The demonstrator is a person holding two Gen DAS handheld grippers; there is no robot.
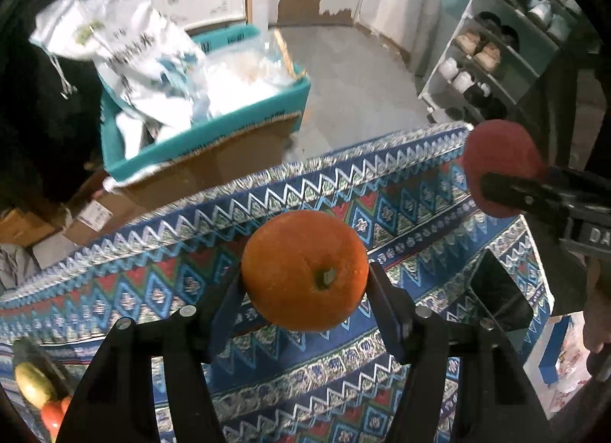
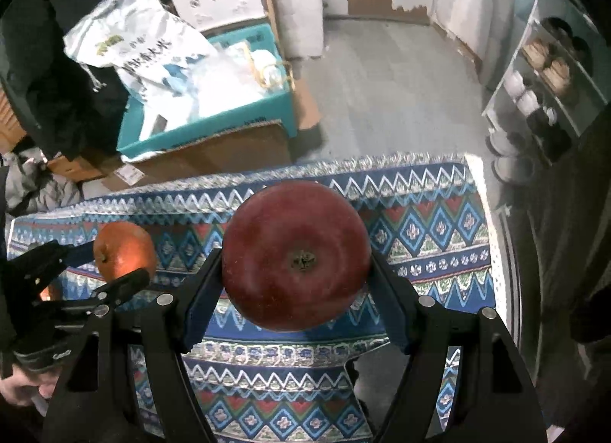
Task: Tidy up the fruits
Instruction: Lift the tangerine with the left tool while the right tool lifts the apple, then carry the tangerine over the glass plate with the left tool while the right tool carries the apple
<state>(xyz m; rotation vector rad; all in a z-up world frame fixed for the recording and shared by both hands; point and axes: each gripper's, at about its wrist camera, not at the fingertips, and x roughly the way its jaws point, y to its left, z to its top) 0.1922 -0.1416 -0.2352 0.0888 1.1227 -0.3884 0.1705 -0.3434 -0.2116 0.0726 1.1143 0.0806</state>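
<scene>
Low in the left wrist view, the left claw is clamped on an orange, stem end toward the camera, lifted above the patterned cloth on the desk. The right claw likewise grips a red apple by its sides, held clear of the cloth, likely so both fruits can be carried to a sorting spot. At the left view's lower left edge lies more fruit. Farther off, upper left, a teal crate holds white bags.

We see a dimpled, matt orange, a smooth, glossy red apple, and a woven patterned cloth.
</scene>
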